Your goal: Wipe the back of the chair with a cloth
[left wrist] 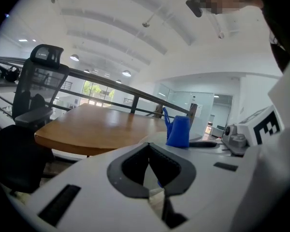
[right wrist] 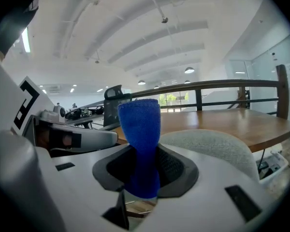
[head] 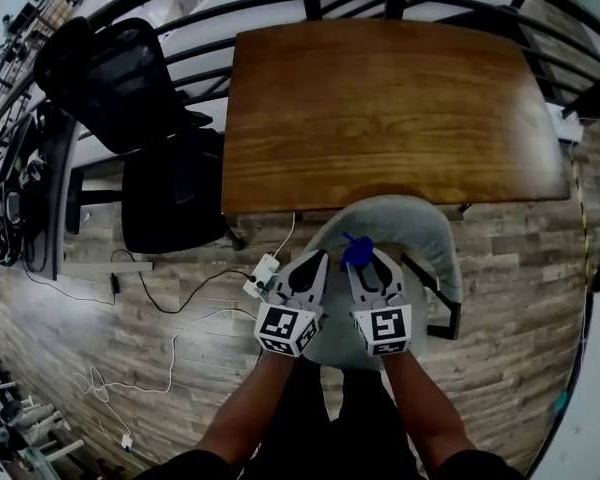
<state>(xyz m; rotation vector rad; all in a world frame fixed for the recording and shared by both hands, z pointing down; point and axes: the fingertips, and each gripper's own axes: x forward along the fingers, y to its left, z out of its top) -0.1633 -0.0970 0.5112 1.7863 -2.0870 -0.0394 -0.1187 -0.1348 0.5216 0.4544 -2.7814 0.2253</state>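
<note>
1. Progress: the way I read it, you're at the very start. The cloth (right wrist: 141, 129) is in hand, but no wiping shows on the chair (head: 420, 228) yet. The whole back is left to do.
2. Your right gripper (head: 365, 263) is clamped on the cloth, with both jaws squeezing its lower part. A small blue tail pokes out below the pads in the right gripper view.
3. Your left gripper (head: 315, 263) has its jaws together with nothing between them. It hangs just beside the right one, over the chair.
4. Where the cloth is: above the grey chair, on your side of the table (head: 380, 108). In the right gripper view the padded back sits lower and off to the right of it. It looks apart from the fabric, but I can't say for sure.
5. Which way it points: it's bunched into a roll whose long axis runs straight out along the jaws. The free end sticks out past the tips, toward the table.
6. My guess is you'll need to tip that free end down onto the back before the first stroke.
</note>
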